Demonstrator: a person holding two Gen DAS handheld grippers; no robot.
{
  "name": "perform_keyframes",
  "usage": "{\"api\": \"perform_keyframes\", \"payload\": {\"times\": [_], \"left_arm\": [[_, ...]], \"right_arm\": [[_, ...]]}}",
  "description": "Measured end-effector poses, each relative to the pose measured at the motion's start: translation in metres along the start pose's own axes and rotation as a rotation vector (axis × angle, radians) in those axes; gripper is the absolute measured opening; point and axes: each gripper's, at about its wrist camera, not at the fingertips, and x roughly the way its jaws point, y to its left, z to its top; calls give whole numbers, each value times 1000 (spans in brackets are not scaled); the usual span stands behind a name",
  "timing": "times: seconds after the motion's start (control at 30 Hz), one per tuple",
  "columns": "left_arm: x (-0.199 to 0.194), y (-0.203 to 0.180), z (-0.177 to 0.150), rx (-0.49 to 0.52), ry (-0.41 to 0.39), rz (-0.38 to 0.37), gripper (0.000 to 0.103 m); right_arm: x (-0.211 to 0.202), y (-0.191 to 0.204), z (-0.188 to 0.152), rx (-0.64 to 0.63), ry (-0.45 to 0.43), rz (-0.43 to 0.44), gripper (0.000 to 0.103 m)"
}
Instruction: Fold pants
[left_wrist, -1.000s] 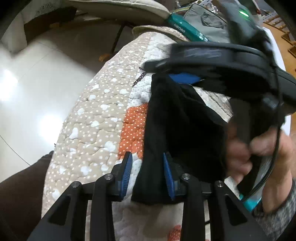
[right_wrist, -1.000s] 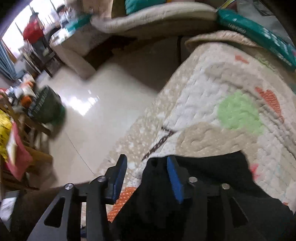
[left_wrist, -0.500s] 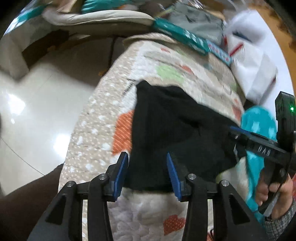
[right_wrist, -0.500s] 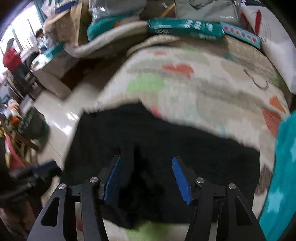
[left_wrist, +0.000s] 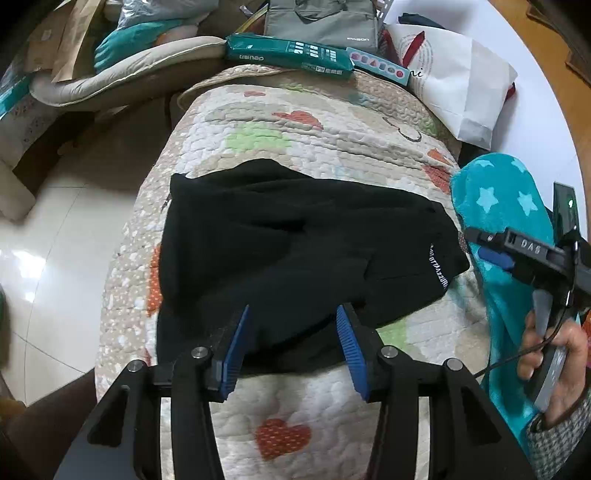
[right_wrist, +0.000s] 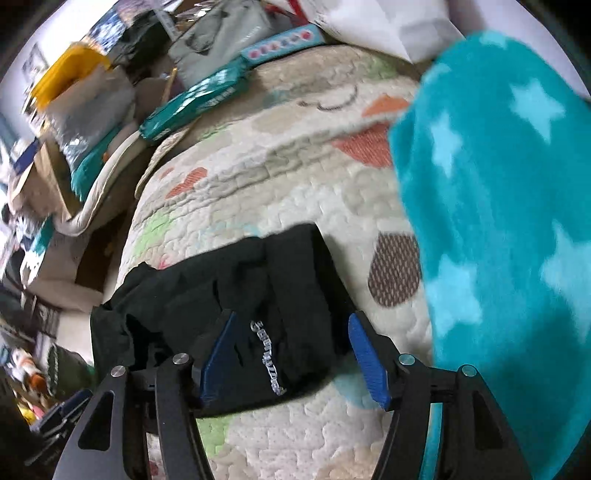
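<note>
Black pants (left_wrist: 288, 251) lie folded in a flat bundle across the quilted bedspread (left_wrist: 295, 140), with a white printed label near their right end. My left gripper (left_wrist: 291, 347) hovers over the near edge of the pants (right_wrist: 229, 295); its jaws are opening, and the blue pads press on nothing. My right gripper (right_wrist: 293, 363) is above the label end of the bundle, jaws opening too, cloth lying below the gap but not pinched. In the left wrist view the right gripper (left_wrist: 517, 254) shows at the right edge, held by a hand (left_wrist: 554, 350).
A teal star-print blanket (right_wrist: 498, 221) lies just right of the pants. Teal packets (left_wrist: 288, 55), a grey bag (left_wrist: 321, 18) and a white paper bag (left_wrist: 458, 85) crowd the far end of the bed. Shiny floor (left_wrist: 48, 240) lies off the left edge.
Both grippers let go of the pants and widened. The right gripper swept from the left end of the bundle over to its right end; the left gripper pulled back and up.
</note>
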Motion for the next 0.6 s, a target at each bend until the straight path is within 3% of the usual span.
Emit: {"api": "perform_keyframes", "payload": {"times": [0.13, 0.37, 0.6], "left_arm": [[-9, 4, -18, -69, -26, 37, 49], [-8, 19, -55, -68, 9, 107, 49], [-24, 21, -34, -86, -32, 76, 49]], "right_arm": [[6, 11, -8, 4, 4, -1, 68], [-1, 20, -26, -42, -29, -32, 68], [-19, 12, -33, 6, -78, -29, 69]]}}
